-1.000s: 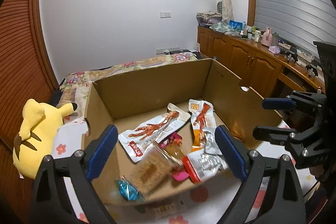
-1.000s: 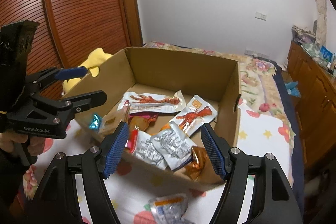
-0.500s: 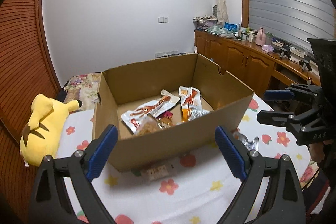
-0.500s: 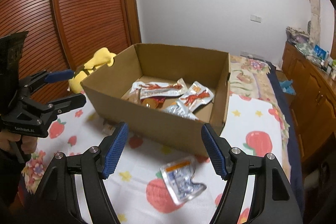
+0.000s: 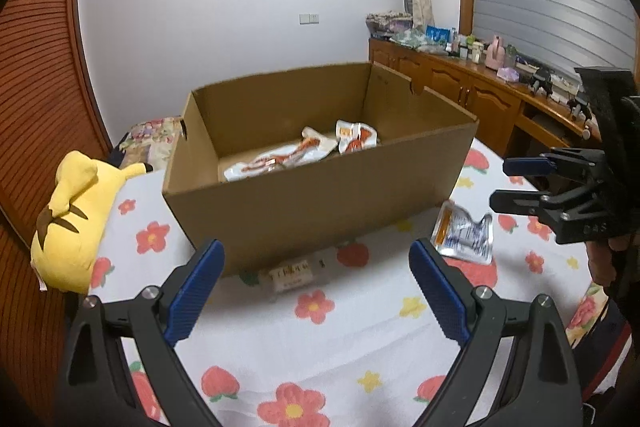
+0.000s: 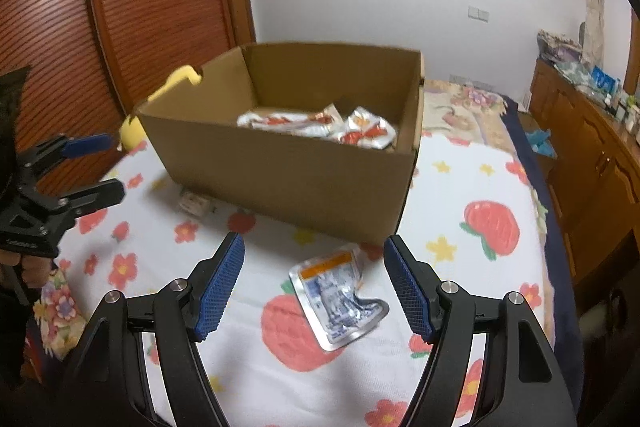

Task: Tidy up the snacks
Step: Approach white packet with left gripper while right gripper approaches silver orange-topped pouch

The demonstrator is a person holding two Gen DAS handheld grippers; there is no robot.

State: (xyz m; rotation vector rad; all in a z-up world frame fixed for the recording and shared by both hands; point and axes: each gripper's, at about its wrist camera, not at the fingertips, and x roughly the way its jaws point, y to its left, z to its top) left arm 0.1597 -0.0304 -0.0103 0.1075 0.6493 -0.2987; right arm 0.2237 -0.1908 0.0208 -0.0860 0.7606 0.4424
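two claws had pulled back from the box (image 5: 320, 183) over the last second: a second earlier both hung right over its open top, looking down on the packets, and now both sat low and off its near side, above the flowered cloth of the bench (image 5: 320, 347). the left claw (image 5: 316, 291) was spread wide and held nothing. the right claw (image 6: 312, 287) was likewise wide apart and empty, with the silver pouch (image 6: 338, 301) lying flat on the cloth between its fingers and a little ahead of them. that pouch lay just outside the box, near its front right corner, apart from the wall. several white and red packets (image 5: 304, 153) lay on the box floor toward its far side. a small label (image 5: 290, 273) lay on the cloth at the foot of the box's near wall. a yellow plush (image 5: 76, 219) sat at the left edge of the bench. judging by this, the retreat meant one drop-off was done and the pouch was the next pick, for the right claw.
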